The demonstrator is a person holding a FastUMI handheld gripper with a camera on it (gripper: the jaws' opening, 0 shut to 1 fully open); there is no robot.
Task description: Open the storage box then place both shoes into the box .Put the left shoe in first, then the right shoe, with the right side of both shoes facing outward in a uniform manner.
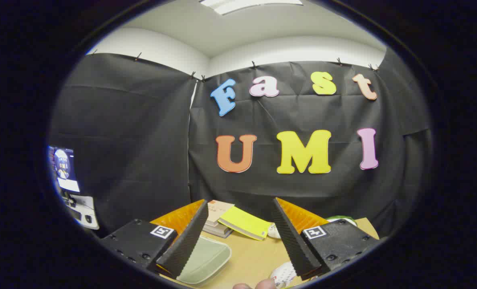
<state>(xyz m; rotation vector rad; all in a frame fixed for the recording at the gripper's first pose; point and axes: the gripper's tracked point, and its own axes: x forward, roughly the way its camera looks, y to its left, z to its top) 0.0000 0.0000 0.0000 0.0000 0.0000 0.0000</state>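
A monitor [64, 168] glowed at the far left against the booth's black wall, with a pale device [82, 210] just below it. The gripper [240, 212] hung above a wooden table [254, 257], its two ribbed fingers [186, 241] spread well apart with nothing between them. Below the left finger lay a pale green, translucent lid or tray [206, 261], possibly part of the storage box; could not tell for sure. Beyond the fingers sat a stack of books [218, 218], with a yellow-green pad [244, 222] leaning on it. A white rounded object [273, 230] lay just right of the pad. Near the right finger's base, a white patterned item [284, 275], possibly a shoe, was partly hidden. Fingertips of a person [254, 285] showed beside it.
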